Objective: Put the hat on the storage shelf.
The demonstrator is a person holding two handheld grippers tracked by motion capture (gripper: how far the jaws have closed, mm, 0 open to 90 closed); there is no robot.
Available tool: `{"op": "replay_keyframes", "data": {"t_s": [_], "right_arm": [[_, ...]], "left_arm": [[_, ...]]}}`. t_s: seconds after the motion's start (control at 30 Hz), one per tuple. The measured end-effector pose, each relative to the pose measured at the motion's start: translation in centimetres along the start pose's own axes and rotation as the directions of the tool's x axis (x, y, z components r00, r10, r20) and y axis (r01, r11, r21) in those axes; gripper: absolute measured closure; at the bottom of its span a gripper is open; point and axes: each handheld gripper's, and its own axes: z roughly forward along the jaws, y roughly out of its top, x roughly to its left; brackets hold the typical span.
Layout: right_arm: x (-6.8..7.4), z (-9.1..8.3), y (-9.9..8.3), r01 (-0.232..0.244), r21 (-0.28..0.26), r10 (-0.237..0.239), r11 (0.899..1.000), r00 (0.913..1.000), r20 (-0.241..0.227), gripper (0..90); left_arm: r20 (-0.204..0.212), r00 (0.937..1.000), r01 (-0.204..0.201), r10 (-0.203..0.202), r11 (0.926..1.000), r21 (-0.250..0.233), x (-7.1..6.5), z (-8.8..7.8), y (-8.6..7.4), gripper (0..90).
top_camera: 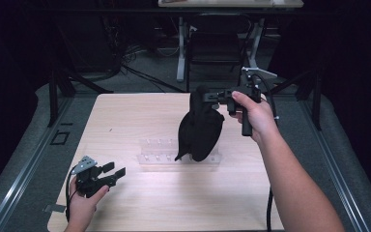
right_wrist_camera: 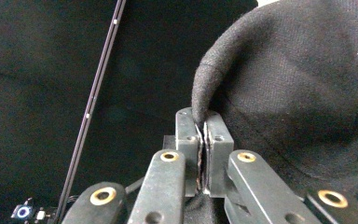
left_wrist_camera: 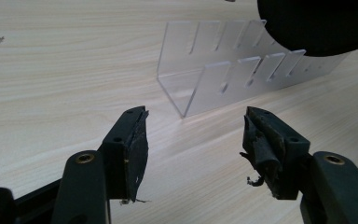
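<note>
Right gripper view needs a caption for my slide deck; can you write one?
Right gripper pinching a fold of black fabric between its closed jaws.

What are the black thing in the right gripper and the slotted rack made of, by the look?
Black cap: looks like soft matte fabric, perhaps felt or wool; fuzzy nap, folds where the right gripper pinches it.
Slotted rack: clear rigid plastic, likely acrylic; the table grain shows through, edges glossy.

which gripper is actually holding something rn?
The right gripper, lifted above the table's far side: its fingers are clamped on the black cloth. The left gripper sits low near the table's front, fingers apart and empty.
</note>
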Motion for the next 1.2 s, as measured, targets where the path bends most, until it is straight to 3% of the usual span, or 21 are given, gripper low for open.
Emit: {"op": "replay_keyframes", "data": {"t_s": [0.13,0.4,0.63,0.8,1.2], "right_arm": [[0.0,0.3,-0.2,-0.012,-0.003,0.012,1.0,0.9999,-0.008,86.6],[-0.1,0.4,-0.5,-0.029,-0.03,0.029,0.999,0.9995,-0.014,86.5],[0.0,0.6,-0.6,-0.03,-0.033,0.029,0.999,0.9995,-0.013,86.4],[0.1,0.8,-0.7,-0.03,-0.035,0.029,0.999,0.9993,-0.021,86.4],[0.0,1.0,-0.7,-0.03,-0.035,0.029,0.999,0.9992,-0.028,86.3]], "left_arm": [[0.018,0.9998,-0.008,0.009,0.9997,-0.021,-0.7,0.0,0.5,41.4],[0.057,0.993,-0.104,0.104,0.9946,-0.008,-3.2,0.7,2.4,41.2],[0.101,0.9788,-0.178,0.178,0.984,-0.01,-5.9,2.3,4.2,41.3],[0.141,0.9651,-0.22,0.22,0.9753,-0.018,-7.8,3.4,5.4,43.7],[0.205,0.9355,-0.289,0.288,0.957,-0.024,-11.5,5.4,6.8,45.5]]}}
